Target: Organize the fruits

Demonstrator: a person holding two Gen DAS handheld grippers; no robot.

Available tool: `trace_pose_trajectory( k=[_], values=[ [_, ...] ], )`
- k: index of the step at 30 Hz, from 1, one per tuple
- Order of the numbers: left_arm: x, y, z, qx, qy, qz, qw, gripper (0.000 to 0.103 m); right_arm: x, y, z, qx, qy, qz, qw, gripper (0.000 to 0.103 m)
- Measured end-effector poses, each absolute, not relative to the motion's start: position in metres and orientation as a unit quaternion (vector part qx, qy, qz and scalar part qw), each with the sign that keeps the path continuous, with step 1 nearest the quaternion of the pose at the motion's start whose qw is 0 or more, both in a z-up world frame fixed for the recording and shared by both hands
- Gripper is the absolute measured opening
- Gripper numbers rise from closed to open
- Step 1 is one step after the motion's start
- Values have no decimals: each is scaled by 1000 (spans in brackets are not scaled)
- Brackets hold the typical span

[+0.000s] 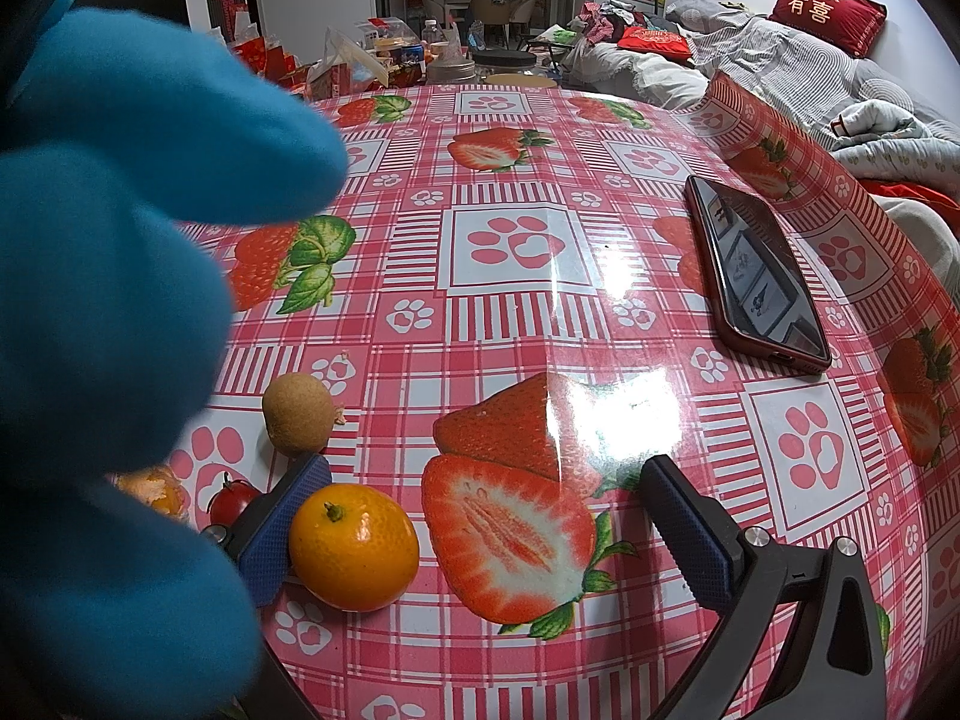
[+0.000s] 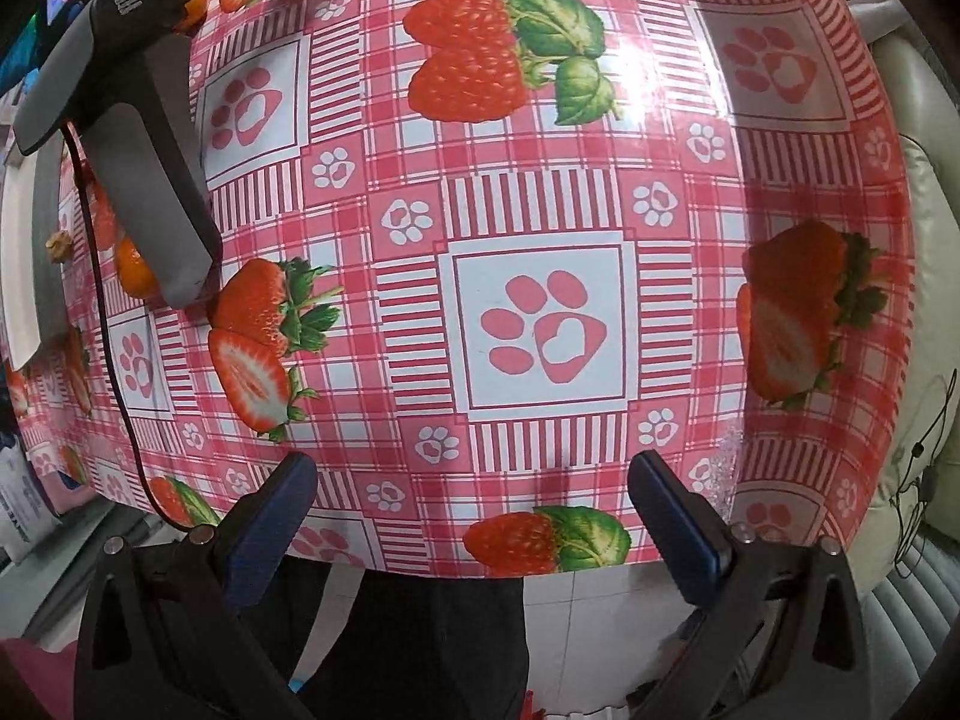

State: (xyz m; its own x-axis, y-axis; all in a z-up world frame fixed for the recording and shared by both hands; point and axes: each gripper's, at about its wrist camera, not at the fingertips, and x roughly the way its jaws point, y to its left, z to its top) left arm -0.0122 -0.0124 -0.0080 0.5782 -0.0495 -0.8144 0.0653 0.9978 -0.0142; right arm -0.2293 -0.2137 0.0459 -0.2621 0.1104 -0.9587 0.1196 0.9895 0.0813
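Down at the near left corner of the table [image 1: 600, 312], the left wrist view shows the left gripper [image 1: 480, 516] spread wide and holding nothing, its left pad touching or just beside a whole orange mandarin [image 1: 353, 546] that lies inside the gap. A brown kiwi [image 1: 298, 413] sits just beyond that pad; a small red tomato [image 1: 231, 501] and a partly peeled orange piece [image 1: 153, 489] lie further left, half hidden by a blue glove [image 1: 120, 300] close to the lens. So one of each, four fruits counted. A phone [image 1: 759, 273] rests near the right edge. The mandarin looks light, round and firm but smooth-skinned, so it may roll; I would pinch it across its middle, gently. From the right wrist view, the right gripper [image 2: 474, 516] is likewise wide and empty, hovering over the table's near edge, well apart from the fruit; only one orange fruit [image 2: 133, 267] peeks out beneath the other tool at the far left.
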Motion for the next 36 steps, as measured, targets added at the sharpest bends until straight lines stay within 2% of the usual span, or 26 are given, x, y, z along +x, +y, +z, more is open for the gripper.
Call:
trace_pose_trajectory(
  k=[36],
  values=[
    [-6,-10,-11,10,458,-33,888,103,-234,-221,30,82,803,-23,590,103]
  ],
)
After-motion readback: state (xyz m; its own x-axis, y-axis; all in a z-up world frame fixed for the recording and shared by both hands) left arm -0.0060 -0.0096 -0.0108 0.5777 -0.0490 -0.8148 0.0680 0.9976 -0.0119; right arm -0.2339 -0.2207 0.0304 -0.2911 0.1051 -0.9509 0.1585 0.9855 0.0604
